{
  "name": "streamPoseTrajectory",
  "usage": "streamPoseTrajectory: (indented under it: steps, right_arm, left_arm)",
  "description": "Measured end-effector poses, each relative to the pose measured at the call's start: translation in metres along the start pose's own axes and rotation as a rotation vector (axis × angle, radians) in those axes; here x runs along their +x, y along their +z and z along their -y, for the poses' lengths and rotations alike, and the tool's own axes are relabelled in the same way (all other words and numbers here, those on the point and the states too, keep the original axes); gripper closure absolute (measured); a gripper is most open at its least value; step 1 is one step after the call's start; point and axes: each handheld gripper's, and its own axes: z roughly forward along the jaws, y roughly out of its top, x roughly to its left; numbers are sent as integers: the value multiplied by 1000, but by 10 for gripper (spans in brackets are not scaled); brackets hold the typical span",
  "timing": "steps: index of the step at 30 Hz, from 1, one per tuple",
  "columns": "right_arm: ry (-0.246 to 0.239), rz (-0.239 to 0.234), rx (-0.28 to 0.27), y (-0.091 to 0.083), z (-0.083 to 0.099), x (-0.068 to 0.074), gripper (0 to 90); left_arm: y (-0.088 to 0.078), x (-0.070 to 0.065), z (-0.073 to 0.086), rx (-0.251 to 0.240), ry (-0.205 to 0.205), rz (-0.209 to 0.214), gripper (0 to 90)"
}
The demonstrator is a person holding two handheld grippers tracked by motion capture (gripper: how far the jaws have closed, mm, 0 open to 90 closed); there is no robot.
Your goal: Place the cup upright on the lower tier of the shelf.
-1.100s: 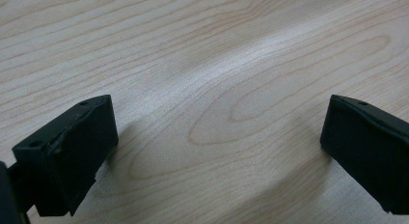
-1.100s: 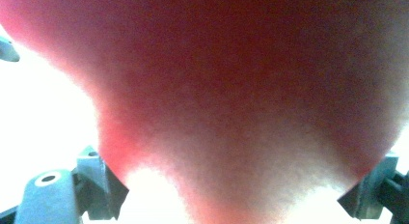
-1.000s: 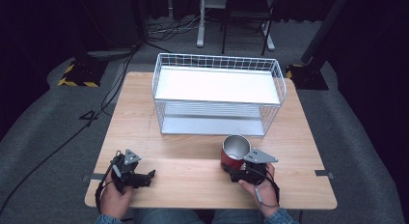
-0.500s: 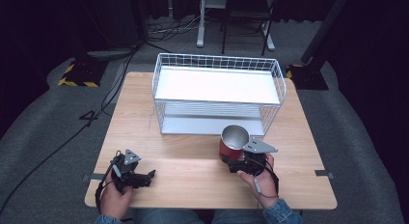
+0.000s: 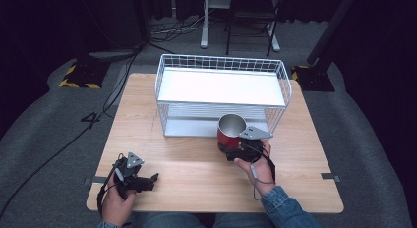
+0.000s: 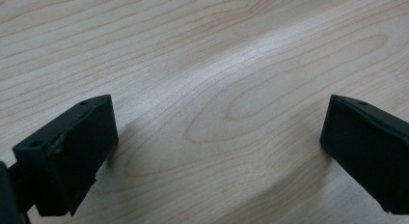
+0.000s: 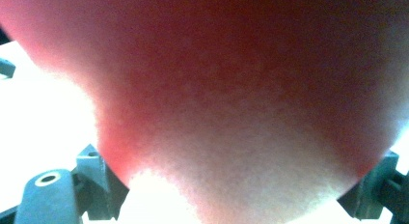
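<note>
Red and shiny, the cup [image 5: 230, 134] has moved up the wooden worktop [image 5: 196, 161] and is now close to the front of the white wire rack [image 5: 222, 96]. The right gripper [image 5: 235, 150] holds it tight, so it looks headed for the rack. The left gripper [image 5: 147, 181] stays low by the near edge, jaws wide apart, holding nothing.

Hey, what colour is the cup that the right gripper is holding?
Red outside, with a silver metal inside; the cup shows best in the high view.
</note>
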Motion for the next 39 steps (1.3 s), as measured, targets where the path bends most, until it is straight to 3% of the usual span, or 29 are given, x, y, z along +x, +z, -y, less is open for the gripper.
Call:
streamPoseTrajectory:
  steps: [13,28,39]
  right_arm:
    - [37,29,2,32,-12,-12,165]
    - [30,56,-14,62,-25,-18,165]
    - [74,99,-31,79,-26,-28,165]
  left_arm:
    - [0,-1,0,2,-1,1,0]
    - [0,-1,0,3,-1,0,1]
    - [0,0,0,1,3,3,1]
